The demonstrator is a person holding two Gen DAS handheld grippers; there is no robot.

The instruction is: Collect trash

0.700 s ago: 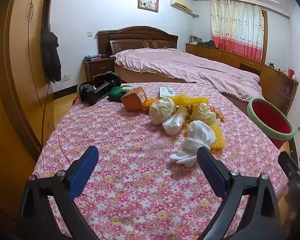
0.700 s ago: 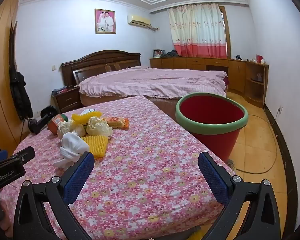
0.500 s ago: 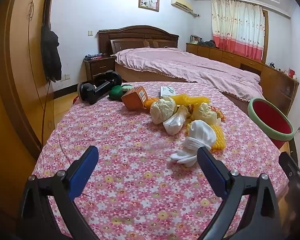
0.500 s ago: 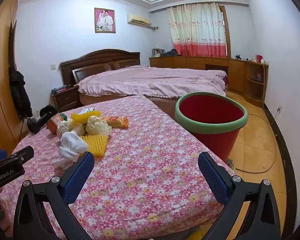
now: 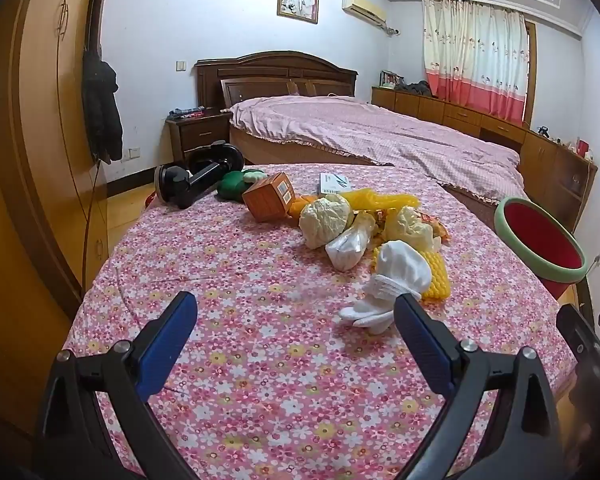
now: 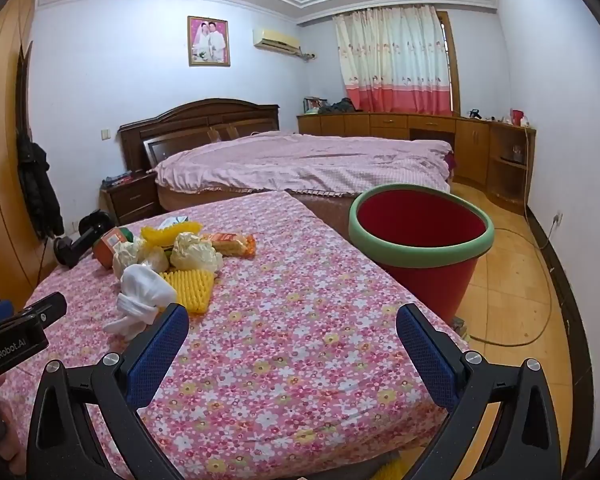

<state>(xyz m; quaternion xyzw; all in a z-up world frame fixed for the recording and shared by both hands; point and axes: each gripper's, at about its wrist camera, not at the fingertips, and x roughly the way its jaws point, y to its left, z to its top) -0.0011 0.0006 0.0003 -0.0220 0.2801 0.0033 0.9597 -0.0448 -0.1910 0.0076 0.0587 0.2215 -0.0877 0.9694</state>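
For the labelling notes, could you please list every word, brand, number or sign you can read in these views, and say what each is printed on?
"GenRobot.AI": on the left gripper body, seen at the right wrist view's left edge.
Orange box: a barcode label, too small to read.
White card: print and barcode, too blurred to read.
Orange snack wrapper: print unreadable.
Nothing else is legible.

"GenRobot.AI" in white on left tongs [image 6: 12,350] body

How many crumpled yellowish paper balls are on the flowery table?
2. One paper ball sits beside the orange box; the other paper ball lies right of it, behind the white cloth bundle. More may be hidden in the pile.
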